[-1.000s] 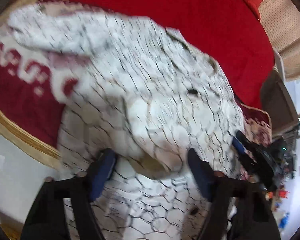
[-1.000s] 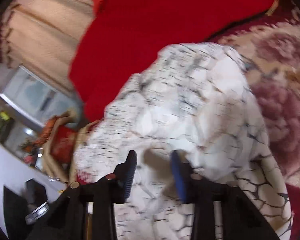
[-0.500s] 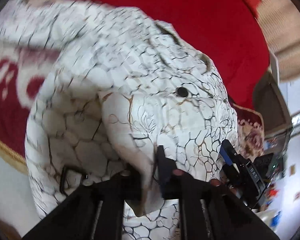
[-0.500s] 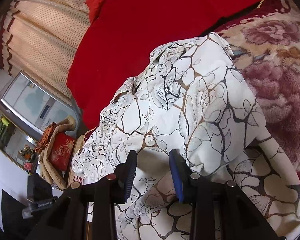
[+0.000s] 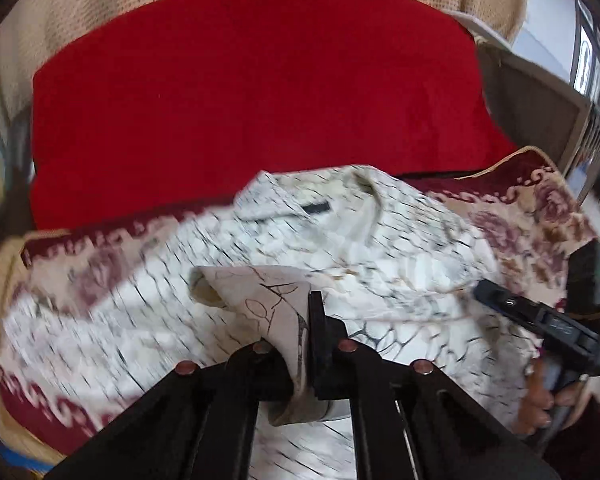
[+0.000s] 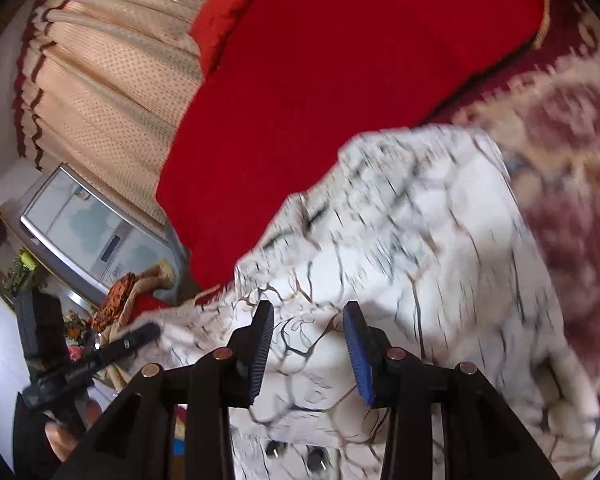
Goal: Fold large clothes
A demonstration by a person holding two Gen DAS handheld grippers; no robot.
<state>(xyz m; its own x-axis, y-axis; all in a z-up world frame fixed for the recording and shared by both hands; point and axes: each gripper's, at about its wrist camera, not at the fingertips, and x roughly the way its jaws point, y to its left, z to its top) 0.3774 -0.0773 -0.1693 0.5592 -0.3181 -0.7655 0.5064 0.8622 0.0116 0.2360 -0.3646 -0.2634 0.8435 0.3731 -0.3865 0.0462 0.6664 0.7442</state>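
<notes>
1. Your left gripper (image 5: 300, 320), black with two fingers, sits at the bottom centre of the left wrist view. Its jaws are pinched together on a fold of the white garment with a dark crackle-line print (image 5: 380, 236).
2. That garment lies spread across the middle of the left wrist view, blurred by motion, with its collar near the frame's centre, on a cream and maroon floral blanket (image 5: 540, 216).
3. Behind the blanket, a plain red bedspread (image 5: 252, 100) fills the upper half of the frame.
4. At the lower right of the left wrist view you see your right gripper (image 5: 496, 300) from the side, resting at the garment's edge.
5. In the right wrist view, your right gripper (image 6: 308, 344) sits at the bottom centre. Its blue-padded jaws are spread apart, with the white garment (image 6: 440, 240) lying between and beneath them, not clamped.
6. Beige dotted curtains (image 6: 112, 80) hang at the upper left of the right wrist view.
</notes>
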